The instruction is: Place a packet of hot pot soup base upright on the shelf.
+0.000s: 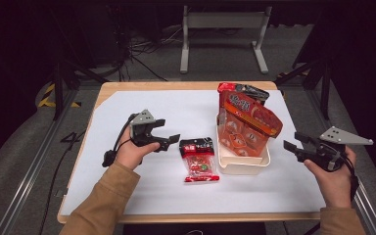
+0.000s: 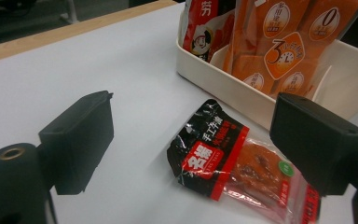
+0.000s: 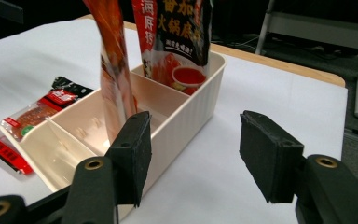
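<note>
The left tool (image 1: 169,140) stands wide and empty, the red-and-black sauce packet (image 2: 235,161) flat on the table just ahead between its jaws. Come in low, straddling the packet's black end, then close. The right tool (image 1: 297,144), wide and empty, waits beside the cream bin (image 1: 243,164).

High view: fixed overhead, person's side, looks fwd and down over whole table (image 1: 127,98). Left gripper view: low, close to the sheet, looks along its jaws at flat snack packet (image 2: 235,161), cream bin (image 2: 223,84) behind. Right gripper view: low, close, faces bin's (image 3: 186,112) other side. All three share bin and packet.
</note>
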Available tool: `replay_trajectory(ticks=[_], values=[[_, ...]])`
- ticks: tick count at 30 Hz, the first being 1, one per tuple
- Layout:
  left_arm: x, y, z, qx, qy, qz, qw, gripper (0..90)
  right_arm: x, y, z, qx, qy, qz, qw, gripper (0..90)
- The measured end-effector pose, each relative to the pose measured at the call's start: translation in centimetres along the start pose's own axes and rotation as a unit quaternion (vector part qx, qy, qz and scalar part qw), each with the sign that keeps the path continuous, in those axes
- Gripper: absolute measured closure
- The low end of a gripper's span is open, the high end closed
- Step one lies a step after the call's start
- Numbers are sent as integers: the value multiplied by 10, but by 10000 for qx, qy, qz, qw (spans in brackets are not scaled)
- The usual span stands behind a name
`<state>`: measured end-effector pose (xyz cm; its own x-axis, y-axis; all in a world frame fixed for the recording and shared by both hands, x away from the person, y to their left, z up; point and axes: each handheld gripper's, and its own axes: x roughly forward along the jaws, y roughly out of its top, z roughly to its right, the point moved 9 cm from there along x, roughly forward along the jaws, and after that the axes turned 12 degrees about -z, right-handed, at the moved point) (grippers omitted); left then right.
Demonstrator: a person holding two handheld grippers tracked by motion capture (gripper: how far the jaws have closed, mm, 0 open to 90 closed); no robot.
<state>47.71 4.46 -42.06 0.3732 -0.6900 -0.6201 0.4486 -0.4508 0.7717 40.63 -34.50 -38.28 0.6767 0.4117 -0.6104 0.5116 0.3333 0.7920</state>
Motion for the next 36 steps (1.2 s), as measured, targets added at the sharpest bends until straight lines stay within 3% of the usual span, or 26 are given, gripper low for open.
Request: replay_trajectory(ticks=[2, 5, 7, 10, 12, 14, 18, 23, 31, 36], values=[[3, -1, -2, 6, 39, -139, 9999, 216, 1, -2, 2, 22, -1, -9, 10000, 437], [10, 1, -4, 71, 106, -137, 9998, 168, 2, -3, 5, 19, -20, -13, 10000, 436], [15, -1, -3, 17, -2, -203, 9998, 213, 2, -4, 6, 37, -37, -8, 10000, 436], [21, -3, -5, -19, 25, -266, 9996, 222, 2, -5, 7, 61, -40, 3, 10000, 436], [27, -5, -4, -127, -150, -392, 9990, 235, 3, -6, 8, 83, -32, -12, 10000, 436], [33, -7, -5, -199, -121, -468, 9986, 253, 4, -7, 8, 94, -24, -24, 10000, 435], [44, -12, -6, -267, -138, -616, 9977, 246, 5, -7, 8, 101, -27, -32, 9999, 429], [56, -15, -5, -331, -336, -698, 9964, 217, 7, -8, 9, 130, -19, -57, 9999, 424], [72, -26, -2, -410, -473, -1081, 9922, 191, 10, -9, 8, 104, 9, -93, 9999, 422], [78, -32, -3, -498, -560, -1232, 9895, 267, 11, -10, 7, 125, 19, -124, 9998, 421]])
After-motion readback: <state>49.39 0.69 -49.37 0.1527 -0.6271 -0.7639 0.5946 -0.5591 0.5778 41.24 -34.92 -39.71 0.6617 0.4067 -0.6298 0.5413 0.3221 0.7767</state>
